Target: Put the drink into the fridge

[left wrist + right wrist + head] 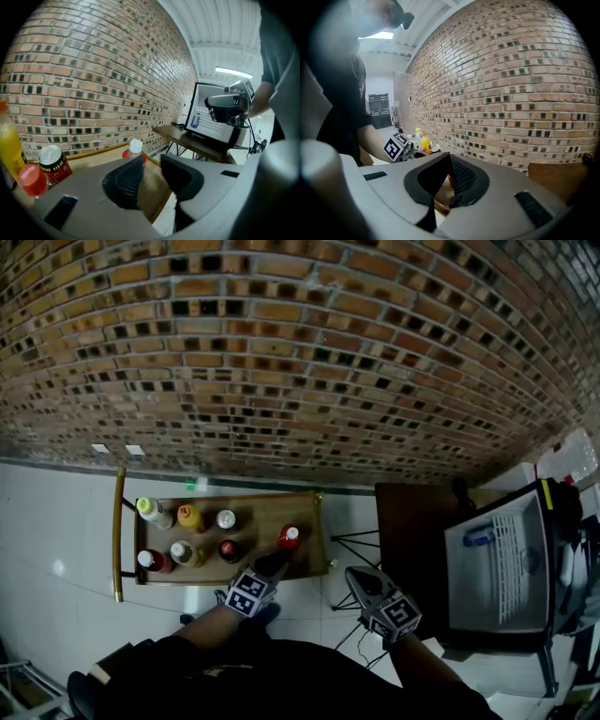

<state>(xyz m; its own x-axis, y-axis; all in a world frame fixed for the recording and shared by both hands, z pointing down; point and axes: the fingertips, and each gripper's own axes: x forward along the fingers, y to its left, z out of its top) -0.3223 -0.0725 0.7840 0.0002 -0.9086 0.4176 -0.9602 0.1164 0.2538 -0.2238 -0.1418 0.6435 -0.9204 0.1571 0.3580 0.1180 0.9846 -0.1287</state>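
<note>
Left gripper (149, 163) jaws standing slightly apart, pinching nothing. Red drink bottle (135, 149) sitting just beyond at 12 o'clock on wooden tray (305, 563). Right gripper (448, 164) jaws resting together, empty. Hazard: closing off-centre risks toppling the bottle.

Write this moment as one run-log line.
step: pick-up, nothing gripped yet | left gripper: open, empty, close to red bottle on tray | right gripper: shut, empty

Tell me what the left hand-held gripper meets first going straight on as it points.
Likely the white-capped red bottle, standing on the wooden tray just beyond the left hand-held gripper's slightly parted jaws; depth is hard to judge.
</note>
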